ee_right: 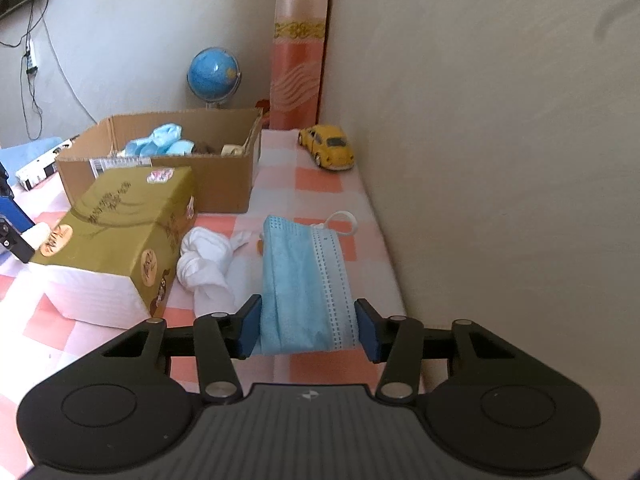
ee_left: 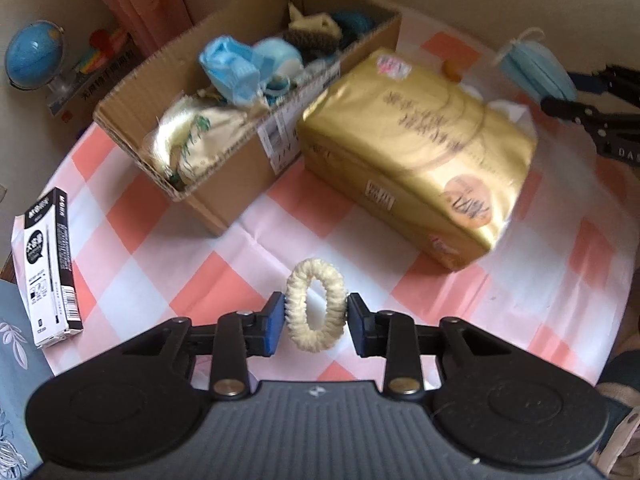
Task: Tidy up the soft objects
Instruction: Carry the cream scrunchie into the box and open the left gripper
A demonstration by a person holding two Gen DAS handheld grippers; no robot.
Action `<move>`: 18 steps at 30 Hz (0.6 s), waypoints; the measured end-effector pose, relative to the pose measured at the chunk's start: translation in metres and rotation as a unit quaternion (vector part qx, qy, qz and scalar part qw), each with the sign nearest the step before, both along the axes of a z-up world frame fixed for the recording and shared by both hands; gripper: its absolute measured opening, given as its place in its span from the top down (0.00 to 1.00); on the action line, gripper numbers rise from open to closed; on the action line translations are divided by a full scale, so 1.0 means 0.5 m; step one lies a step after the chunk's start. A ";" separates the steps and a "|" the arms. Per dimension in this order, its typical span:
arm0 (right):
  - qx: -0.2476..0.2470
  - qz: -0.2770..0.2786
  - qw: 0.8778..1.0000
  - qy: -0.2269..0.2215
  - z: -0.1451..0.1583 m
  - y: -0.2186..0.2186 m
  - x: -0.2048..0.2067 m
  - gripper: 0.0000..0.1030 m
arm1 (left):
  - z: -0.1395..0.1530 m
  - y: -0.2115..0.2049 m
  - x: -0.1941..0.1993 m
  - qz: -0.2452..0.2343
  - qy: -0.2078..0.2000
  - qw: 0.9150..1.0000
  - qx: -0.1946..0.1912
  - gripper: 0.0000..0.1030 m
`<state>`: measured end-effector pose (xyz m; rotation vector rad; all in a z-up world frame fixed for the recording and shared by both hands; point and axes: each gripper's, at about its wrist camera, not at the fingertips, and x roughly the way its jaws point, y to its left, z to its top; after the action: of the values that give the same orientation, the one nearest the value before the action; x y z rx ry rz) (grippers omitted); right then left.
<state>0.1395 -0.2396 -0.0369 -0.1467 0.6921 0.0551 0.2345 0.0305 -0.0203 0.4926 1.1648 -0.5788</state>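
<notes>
My left gripper (ee_left: 316,314) is shut on a cream fuzzy hair scrunchie (ee_left: 315,304), held upright above the checked cloth. My right gripper (ee_right: 307,326) is shut on a folded blue face mask (ee_right: 304,280), held above the table near the wall; the mask also shows in the left wrist view (ee_left: 536,68). An open cardboard box (ee_left: 224,176) holds blue fabric items (ee_left: 236,66), a cream cloth and dark soft things; it shows in the right wrist view too (ee_right: 224,184). A knotted white cloth (ee_right: 208,260) lies on the table beside the gold pack.
A gold tissue pack (ee_left: 416,148) lies right of the box, also in the right wrist view (ee_right: 116,236). A black-and-white pen box (ee_left: 48,264) lies at the left. A yellow toy car (ee_right: 328,152) and a globe (ee_right: 214,72) stand by the wall (ee_right: 500,160).
</notes>
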 end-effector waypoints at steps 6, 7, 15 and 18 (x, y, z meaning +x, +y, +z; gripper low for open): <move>0.000 0.004 1.000 -0.021 0.038 0.002 -0.034 0.47 | 0.072 0.001 -0.010 0.010 -0.042 0.998 -0.038 0.69; 0.000 0.005 1.000 -0.024 0.044 0.004 -0.038 0.47 | 0.086 0.000 -0.007 0.012 -0.051 0.998 -0.043 0.69; 0.004 0.019 0.999 -0.045 0.083 0.014 -0.063 0.47 | 0.148 -0.006 0.072 0.046 -0.106 0.991 -0.071 0.68; 0.004 0.021 0.999 -0.049 0.091 0.019 -0.066 0.47 | 0.144 -0.011 0.125 0.063 -0.120 0.988 -0.068 0.68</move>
<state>0.1066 -0.2303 0.0084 -0.1560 0.5910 0.0898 0.2970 0.0248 0.0516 0.3578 0.9140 -0.4717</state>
